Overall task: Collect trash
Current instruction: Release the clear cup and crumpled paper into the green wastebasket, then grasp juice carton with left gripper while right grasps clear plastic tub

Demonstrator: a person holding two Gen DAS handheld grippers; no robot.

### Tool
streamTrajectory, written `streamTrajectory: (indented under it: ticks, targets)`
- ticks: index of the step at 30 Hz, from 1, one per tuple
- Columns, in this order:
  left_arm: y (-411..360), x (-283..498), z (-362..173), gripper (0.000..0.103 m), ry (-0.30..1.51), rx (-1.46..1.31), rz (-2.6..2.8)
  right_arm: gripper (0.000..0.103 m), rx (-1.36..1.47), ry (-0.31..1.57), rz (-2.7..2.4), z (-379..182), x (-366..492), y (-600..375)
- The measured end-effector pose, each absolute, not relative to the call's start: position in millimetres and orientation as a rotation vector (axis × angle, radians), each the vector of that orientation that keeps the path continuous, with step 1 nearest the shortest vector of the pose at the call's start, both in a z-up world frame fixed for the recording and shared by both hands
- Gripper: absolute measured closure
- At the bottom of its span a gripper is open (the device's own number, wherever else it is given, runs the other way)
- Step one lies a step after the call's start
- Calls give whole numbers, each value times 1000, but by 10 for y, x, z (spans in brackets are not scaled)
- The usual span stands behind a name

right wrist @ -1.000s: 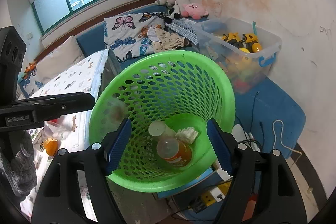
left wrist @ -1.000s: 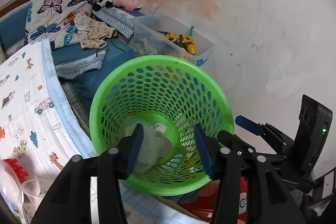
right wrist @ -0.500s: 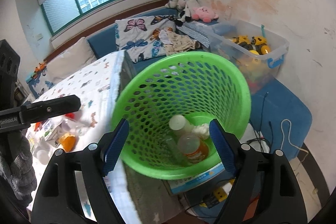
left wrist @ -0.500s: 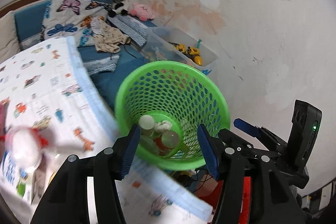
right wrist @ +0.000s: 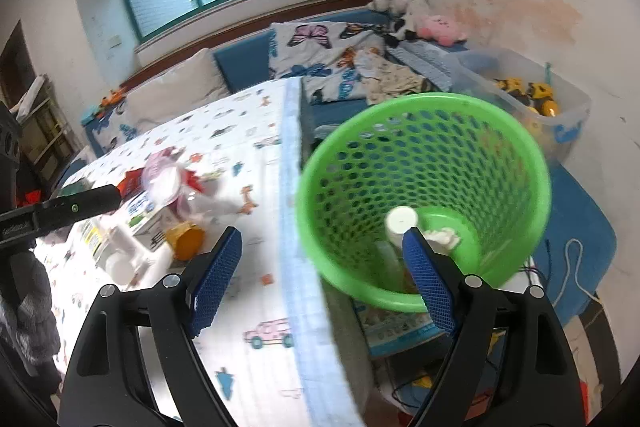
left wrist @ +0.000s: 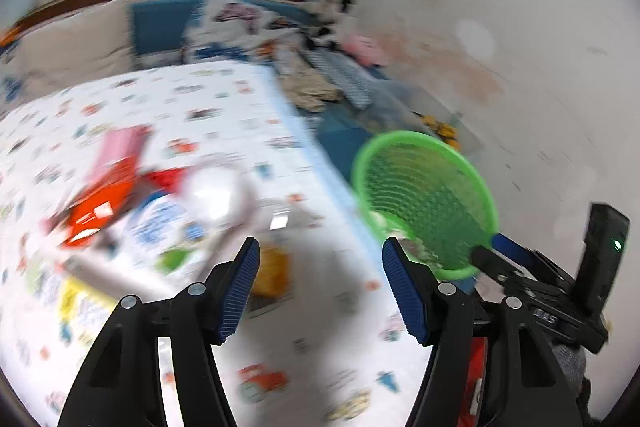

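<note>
Left claw [left wrist: 320, 287] opening, empty | right claw [right wrist: 320, 283] opening, empty | risk: blurred litter pile [left wrist: 120, 203] on table, grab may miss | bin [right wrist: 424, 203] beside edge

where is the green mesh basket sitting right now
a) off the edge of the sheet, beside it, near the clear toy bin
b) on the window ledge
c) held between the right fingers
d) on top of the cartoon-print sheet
a: in the right wrist view the green mesh basket stands past the edge of the cartoon-print sheet, with the clear toy bin just behind it, and nothing grips it.
</note>
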State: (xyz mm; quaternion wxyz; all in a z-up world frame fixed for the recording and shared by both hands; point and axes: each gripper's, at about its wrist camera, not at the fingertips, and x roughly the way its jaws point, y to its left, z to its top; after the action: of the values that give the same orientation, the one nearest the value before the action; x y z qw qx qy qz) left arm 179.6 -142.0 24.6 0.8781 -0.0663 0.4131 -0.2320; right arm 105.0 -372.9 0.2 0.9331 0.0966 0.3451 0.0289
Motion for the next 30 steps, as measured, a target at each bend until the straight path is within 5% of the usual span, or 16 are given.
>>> streamTrajectory:
  ticks: [12, 30]
  targets:
    - [-245, 1961, 30, 32, 944, -362, -69, 21, 122, 746, 194, -58, 1251, -3133]
    - [113, 2154, -209, 25, 995, -493, 151, 21, 142, 833, 318, -340, 1722, -2677]
